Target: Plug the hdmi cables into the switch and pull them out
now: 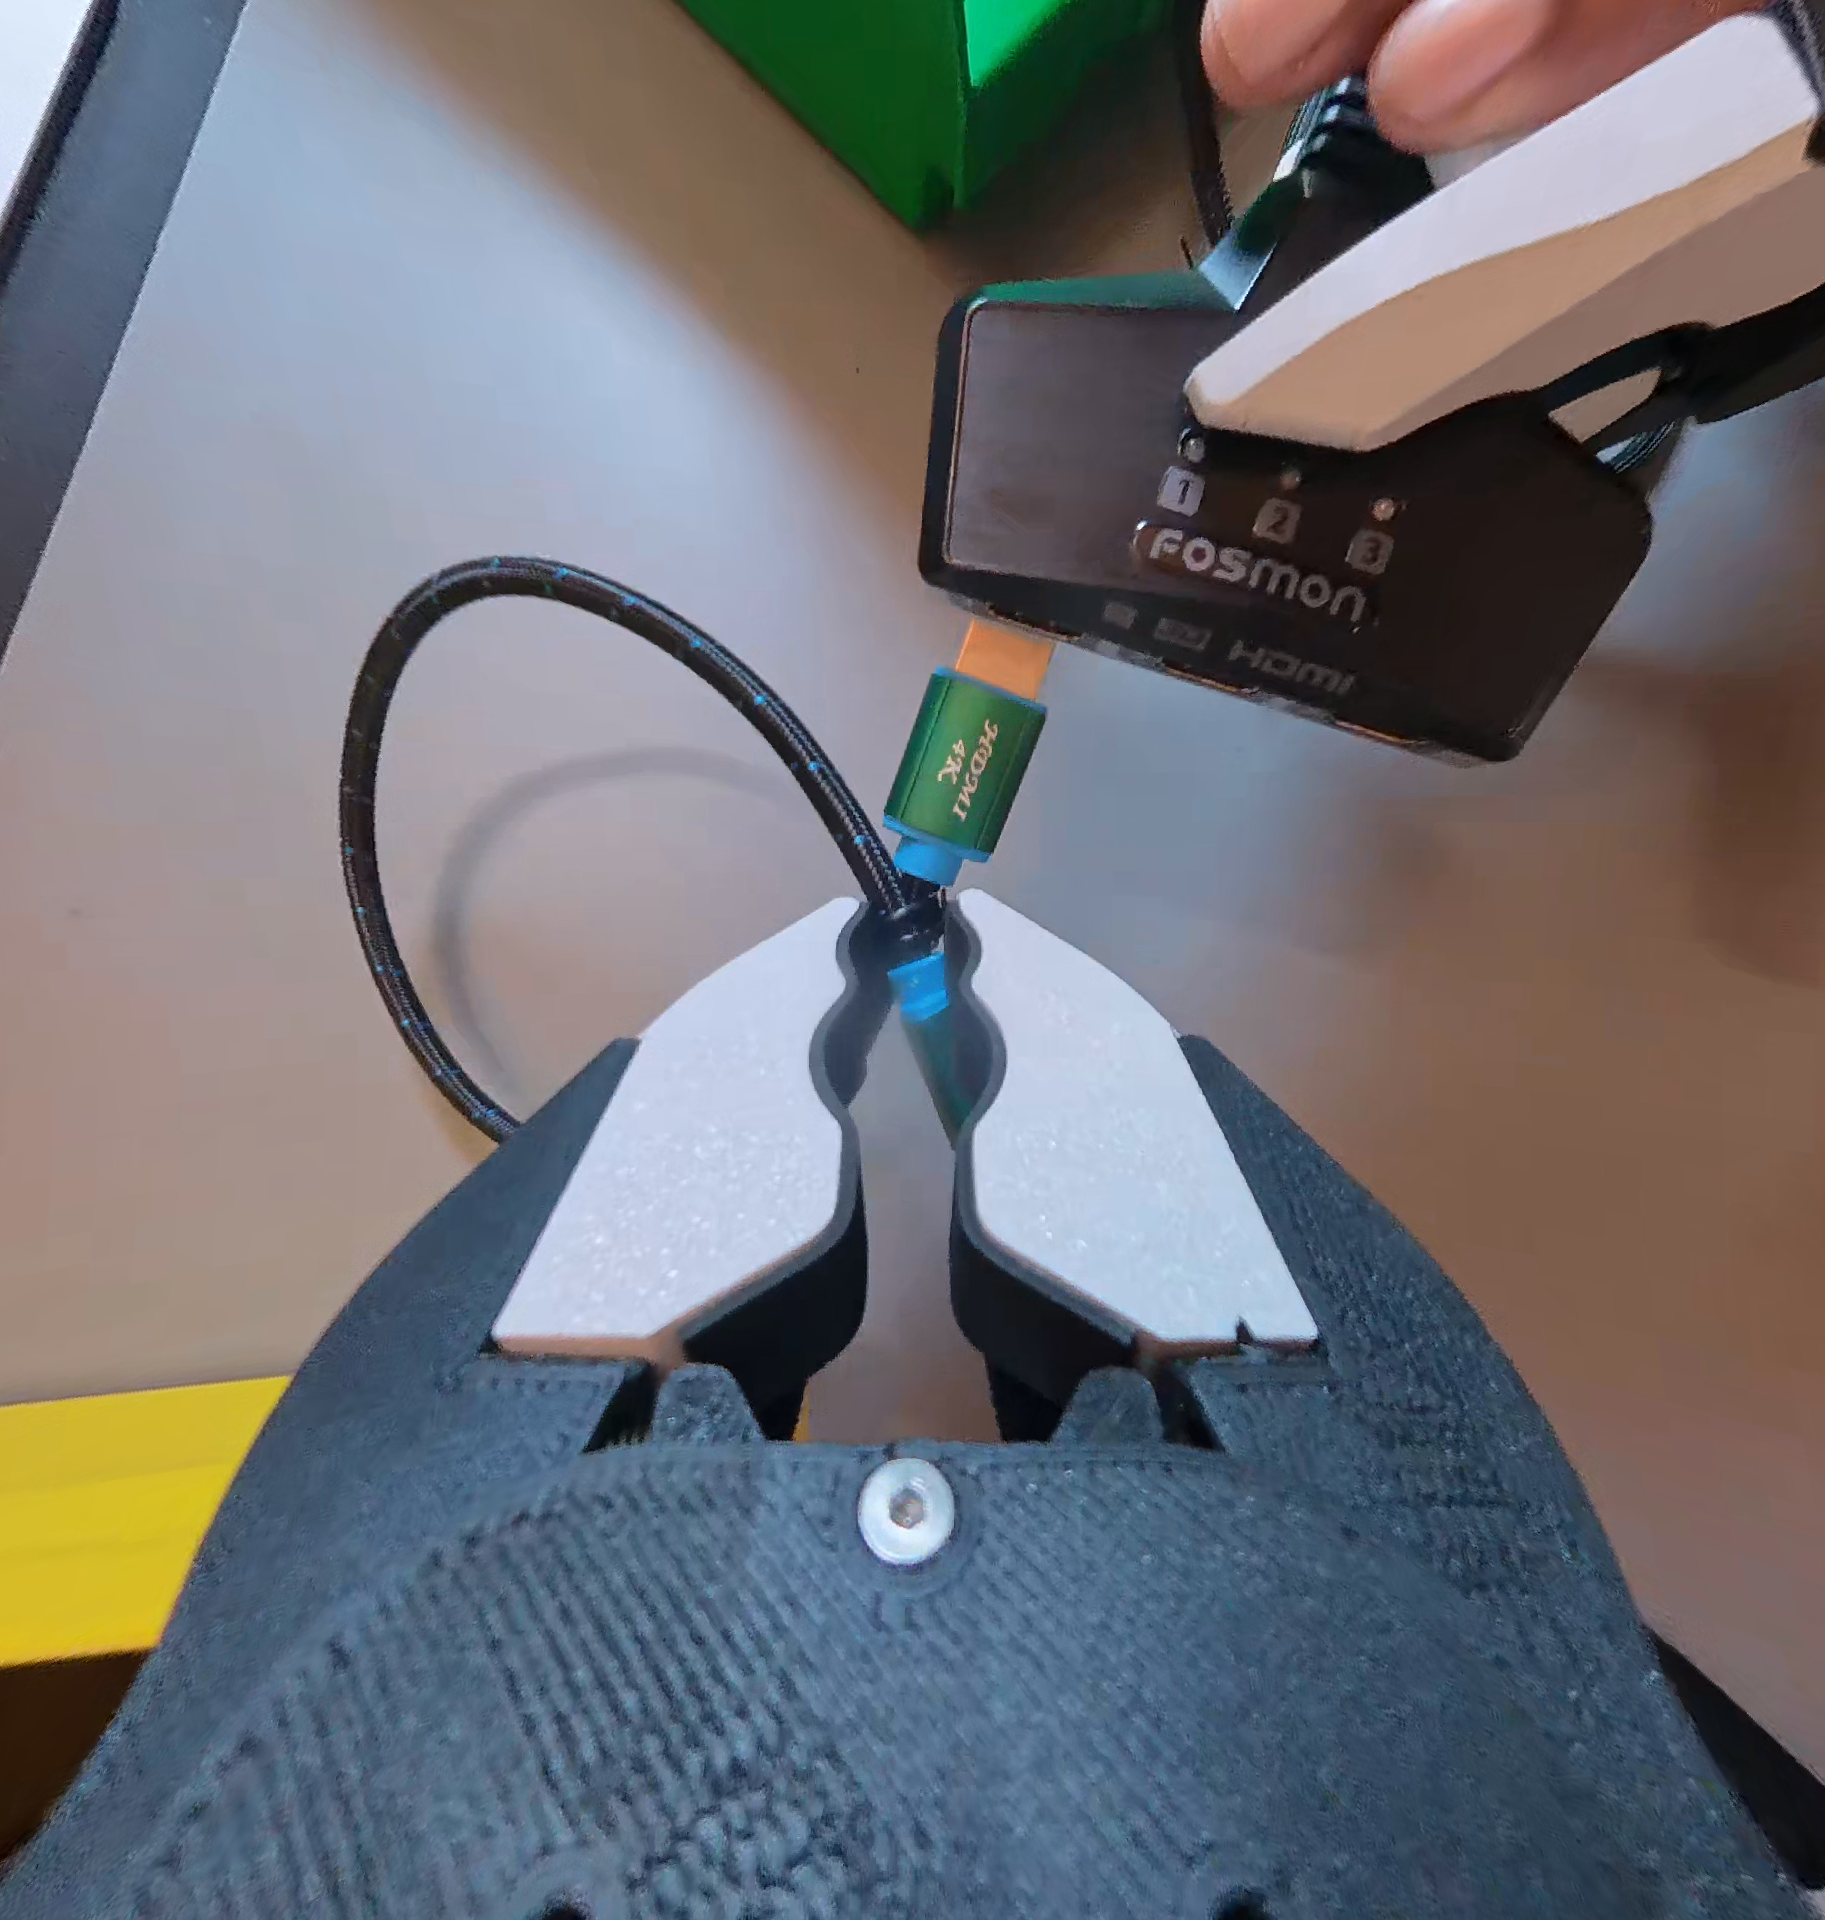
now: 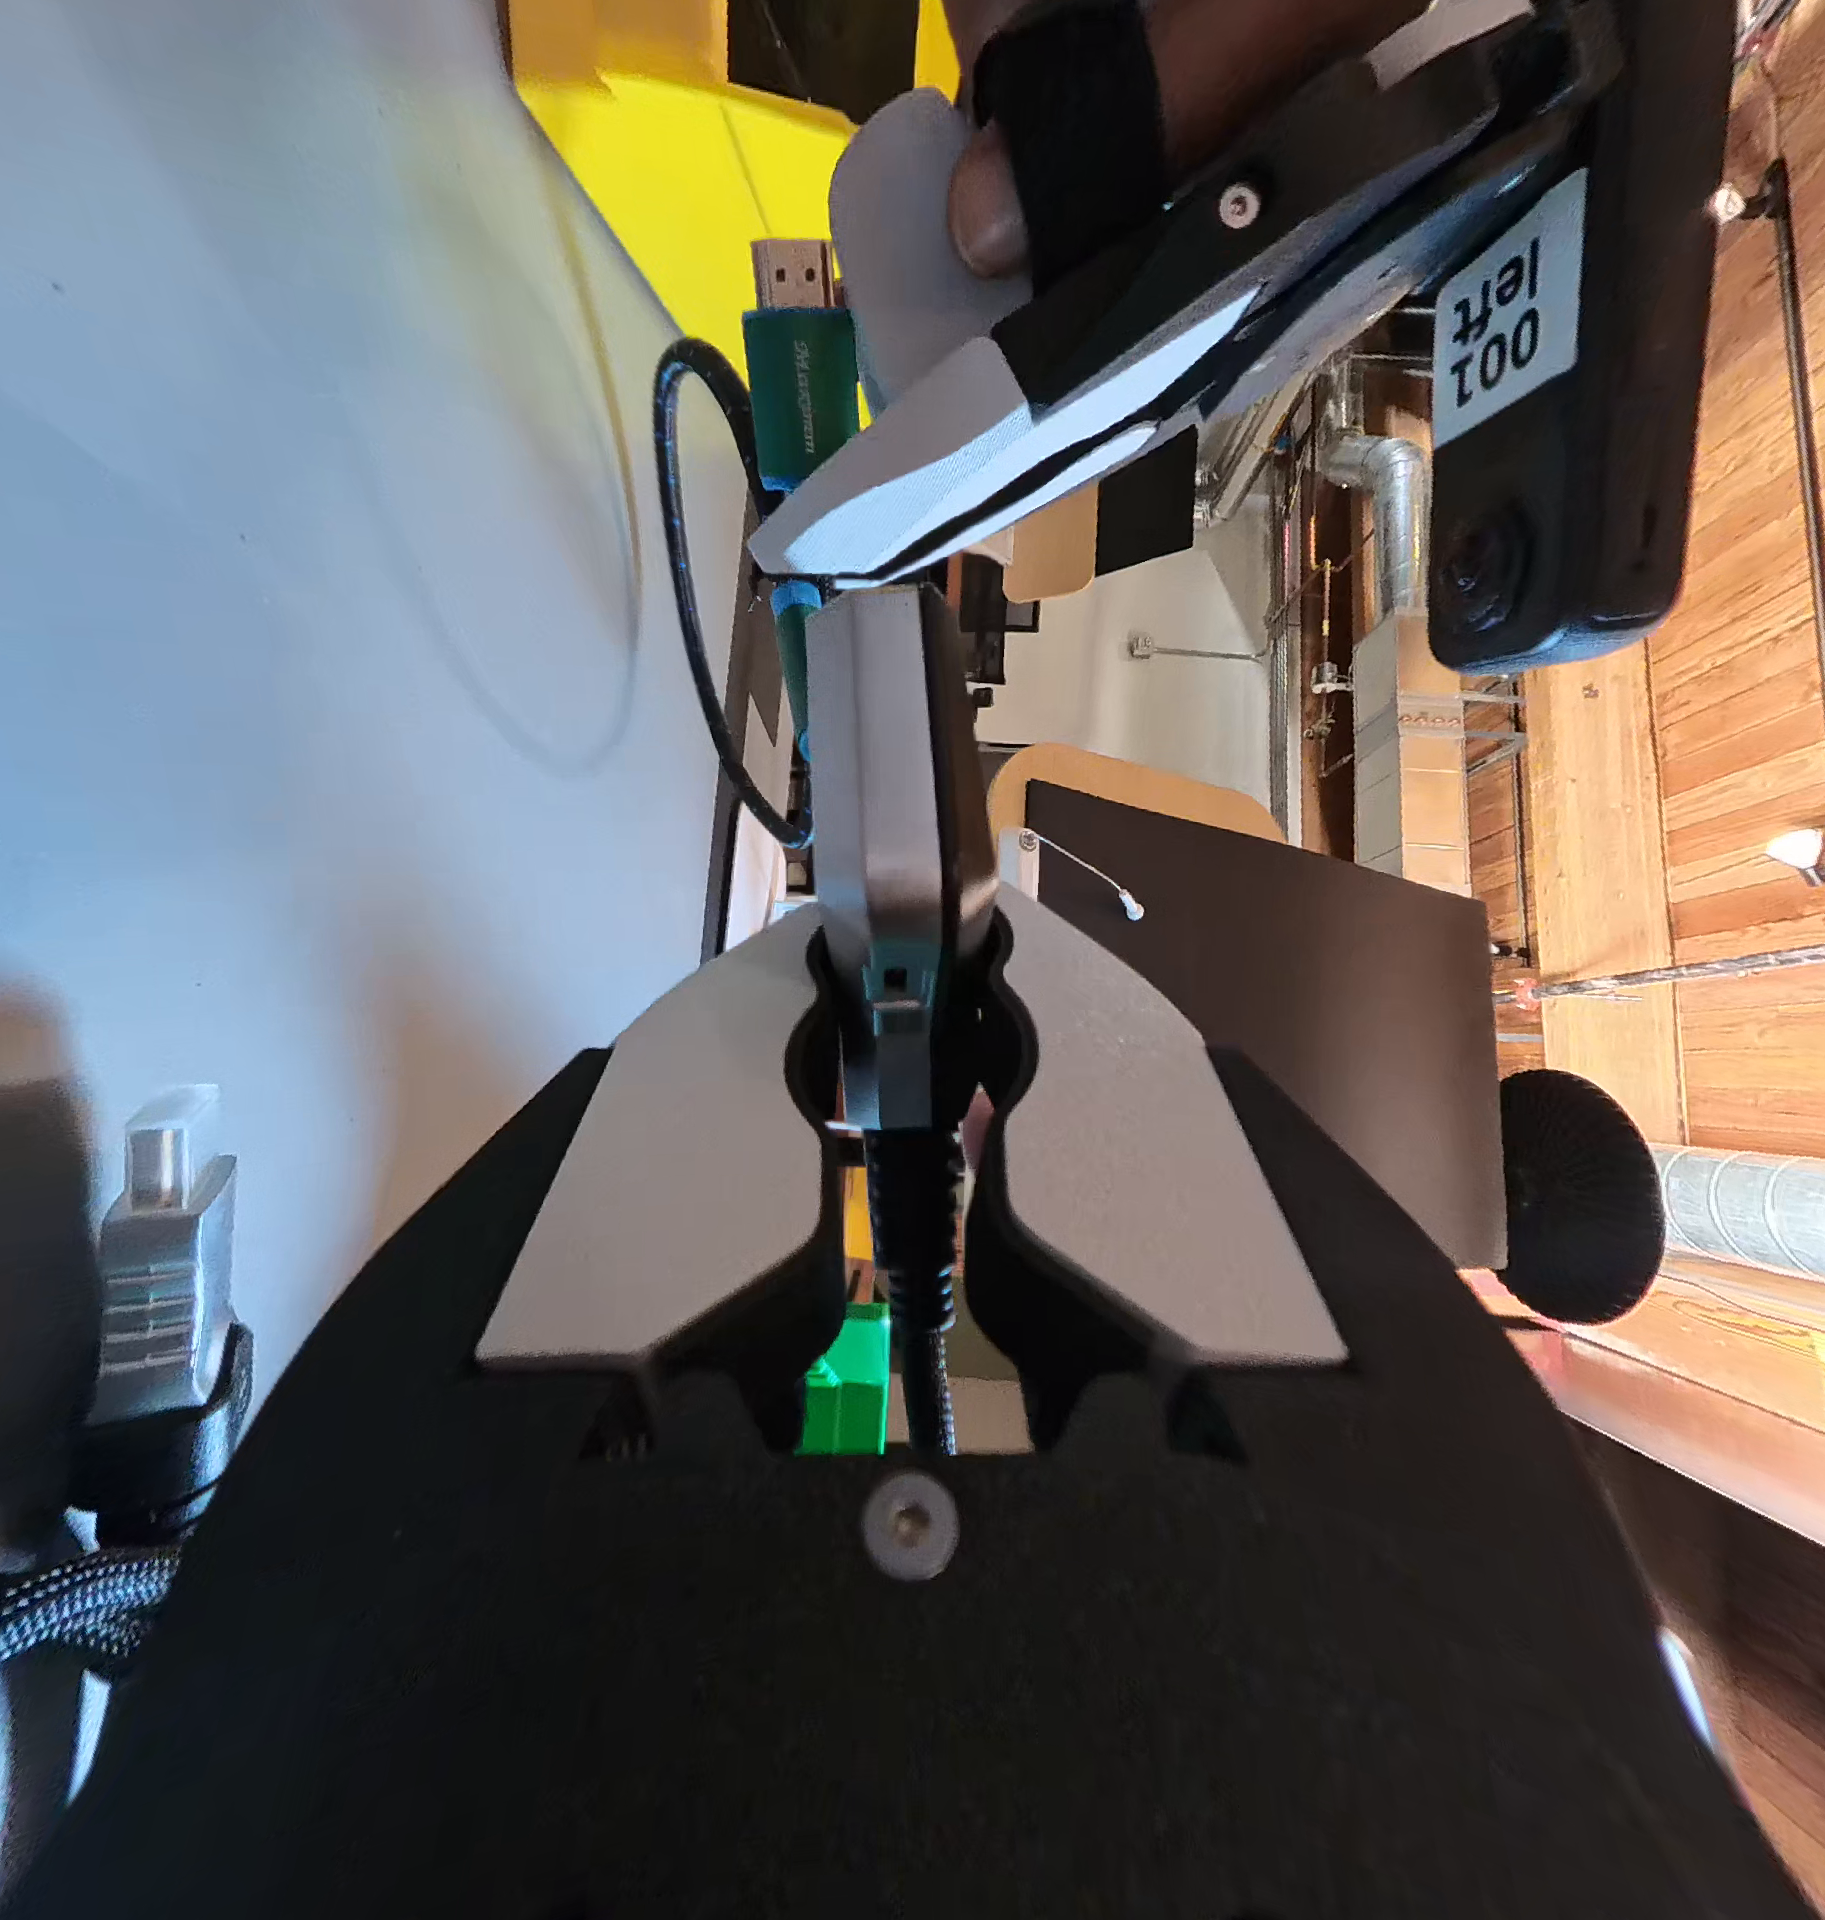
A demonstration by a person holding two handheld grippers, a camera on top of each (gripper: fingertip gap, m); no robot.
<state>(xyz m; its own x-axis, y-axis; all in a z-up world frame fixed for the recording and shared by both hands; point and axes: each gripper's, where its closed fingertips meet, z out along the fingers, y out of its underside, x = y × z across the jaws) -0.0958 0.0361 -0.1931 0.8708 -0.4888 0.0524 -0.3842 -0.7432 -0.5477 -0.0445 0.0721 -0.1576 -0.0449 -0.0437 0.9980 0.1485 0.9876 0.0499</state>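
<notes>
The black HDMI switch (image 1: 1116, 436) is held above the table in my right gripper (image 2: 903, 935), which is shut on its rear end where its black cable (image 2: 923, 1340) leaves. In the right wrist view the switch (image 2: 877, 748) shows edge-on. My left gripper (image 1: 913, 914) is shut on the black braided cable (image 1: 388, 790) just behind a green HDMI plug (image 1: 965, 758). The plug's gold tip (image 1: 1007, 655) meets the switch's near side; how deep it sits I cannot tell. The cable's second green plug (image 1: 929, 1039) lies between my left fingers.
A green box (image 1: 887, 94) stands at the back of the grey table (image 1: 472, 416). A yellow object (image 1: 87, 1507) is at the lower left. A silver HDMI plug (image 2: 165, 1268) on a braided cable lies nearby. The table's dark edge (image 1: 35, 260) runs along the left. Some 8 centimetres of space lies between my two pairs of fingers.
</notes>
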